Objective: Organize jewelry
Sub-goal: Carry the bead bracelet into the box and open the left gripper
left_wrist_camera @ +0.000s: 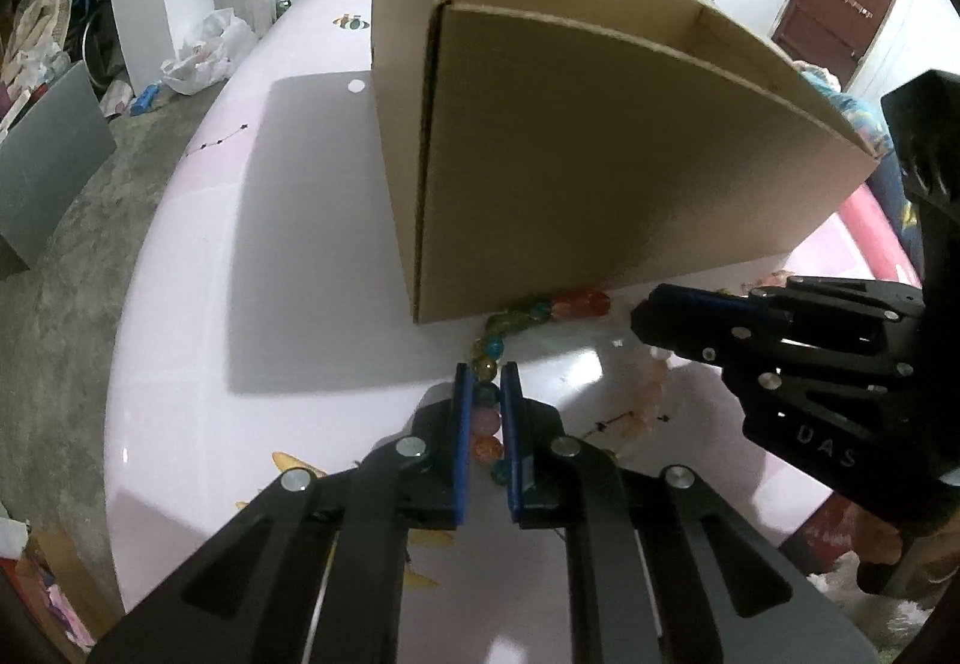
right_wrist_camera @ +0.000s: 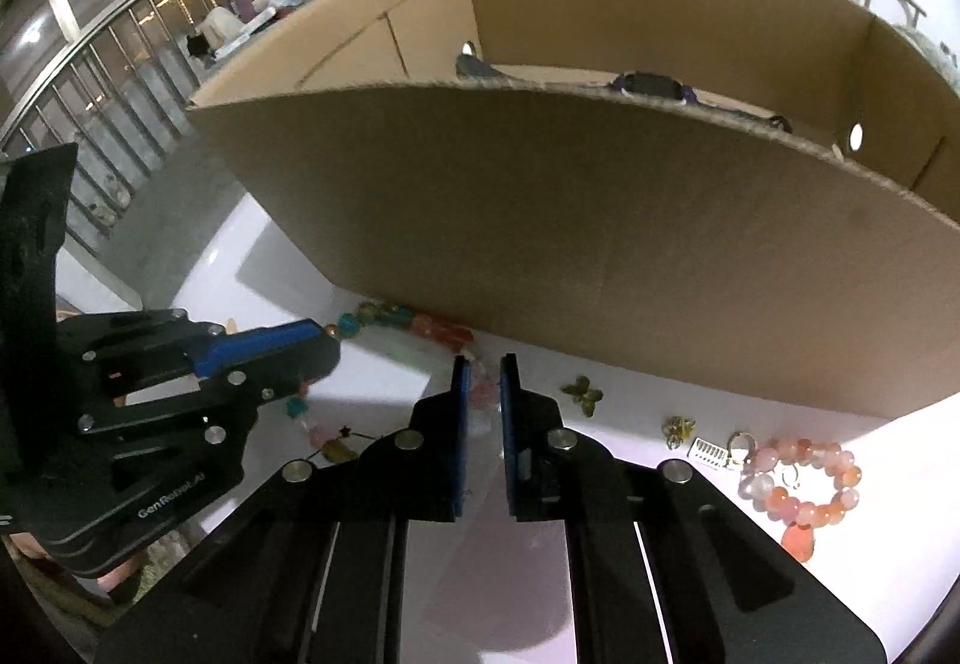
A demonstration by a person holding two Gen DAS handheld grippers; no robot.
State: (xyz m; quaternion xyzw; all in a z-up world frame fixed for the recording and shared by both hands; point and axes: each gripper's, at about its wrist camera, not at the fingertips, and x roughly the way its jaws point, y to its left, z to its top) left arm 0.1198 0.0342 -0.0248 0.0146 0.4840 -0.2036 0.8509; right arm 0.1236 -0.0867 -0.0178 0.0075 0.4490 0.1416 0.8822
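Note:
A string of multicoloured beads (left_wrist_camera: pixel 543 307) curls out from the foot of the cardboard box (left_wrist_camera: pixel 600 153) on the white table (left_wrist_camera: pixel 312 304). My left gripper (left_wrist_camera: pixel 486 371) is shut on that string, with several beads lined up between its blue pads. My right gripper (right_wrist_camera: pixel 482 361) is shut on pale pink beads (right_wrist_camera: pixel 483 394) close by. Whether these belong to the same string I cannot tell. Each gripper shows in the other's view, the right gripper (left_wrist_camera: pixel 645 325) beside the left, the left gripper (right_wrist_camera: pixel 327 346) over the coloured string (right_wrist_camera: pixel 390 317).
A pink-orange bead bracelet (right_wrist_camera: pixel 804 478), a butterfly charm (right_wrist_camera: pixel 582 394), a gold charm (right_wrist_camera: pixel 678 430), a small comb-like clip (right_wrist_camera: pixel 705 451) and a ring (right_wrist_camera: pixel 741 445) lie to the right. The box (right_wrist_camera: pixel 600 244) holds a dark watch (right_wrist_camera: pixel 654 84).

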